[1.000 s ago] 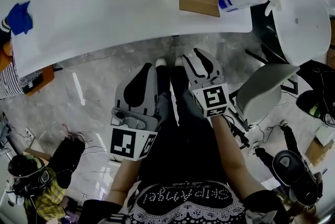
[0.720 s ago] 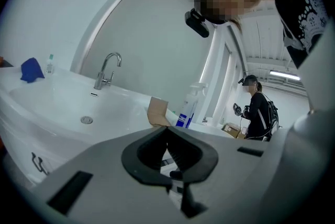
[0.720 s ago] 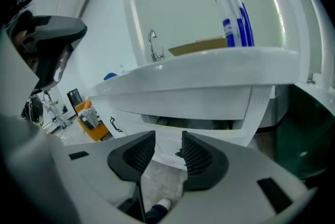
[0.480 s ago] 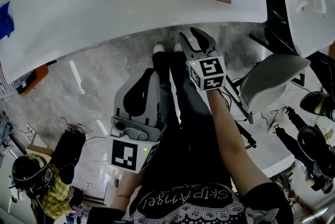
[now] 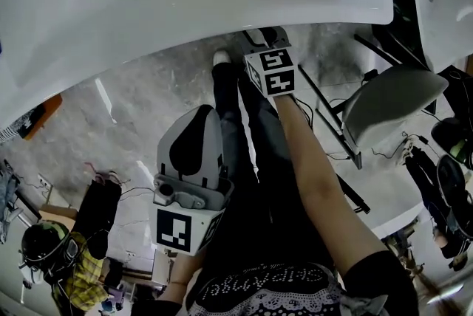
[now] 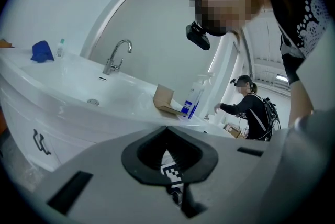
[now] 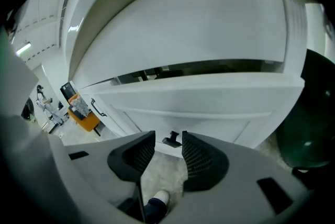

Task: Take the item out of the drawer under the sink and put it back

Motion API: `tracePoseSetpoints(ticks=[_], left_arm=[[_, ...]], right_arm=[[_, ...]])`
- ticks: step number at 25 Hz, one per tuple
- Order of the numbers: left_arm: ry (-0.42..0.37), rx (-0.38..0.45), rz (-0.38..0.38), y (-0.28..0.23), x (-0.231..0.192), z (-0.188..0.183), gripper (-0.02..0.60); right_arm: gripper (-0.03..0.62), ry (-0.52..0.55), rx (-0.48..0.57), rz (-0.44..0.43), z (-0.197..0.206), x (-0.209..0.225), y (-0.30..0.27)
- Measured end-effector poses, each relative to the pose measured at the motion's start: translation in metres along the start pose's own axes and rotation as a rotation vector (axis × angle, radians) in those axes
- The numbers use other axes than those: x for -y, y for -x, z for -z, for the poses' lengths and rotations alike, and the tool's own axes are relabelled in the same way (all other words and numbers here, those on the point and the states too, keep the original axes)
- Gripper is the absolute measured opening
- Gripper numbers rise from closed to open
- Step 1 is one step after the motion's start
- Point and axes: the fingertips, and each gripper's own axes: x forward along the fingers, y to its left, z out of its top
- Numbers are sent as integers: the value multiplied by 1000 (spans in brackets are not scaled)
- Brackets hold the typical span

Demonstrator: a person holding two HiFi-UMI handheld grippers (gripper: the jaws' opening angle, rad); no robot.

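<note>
One gripper lined up on the drawer handle

Right gripper (image 7: 168,135) has its jaws spread, with the dark handle (image 7: 171,141) just ahead of the gap. I'd guess it's set to pull the drawer (image 7: 209,108) under the sink (image 5: 148,4). Left gripper (image 6: 167,127) hangs back, jaws pressed together, empty. The item isn't visible, so it's presumably inside.
</note>
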Motion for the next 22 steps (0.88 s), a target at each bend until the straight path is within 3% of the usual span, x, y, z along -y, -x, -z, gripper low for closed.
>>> tracePoseSetpoints(ticks=[8, 22], left_arm=[[19, -10, 0, 1, -3, 13, 5], [37, -22, -13, 2, -9, 20, 5]], right_arm=[[150, -117, 22, 18, 9, 7, -12], [150, -163, -5, 14, 10, 9, -33]])
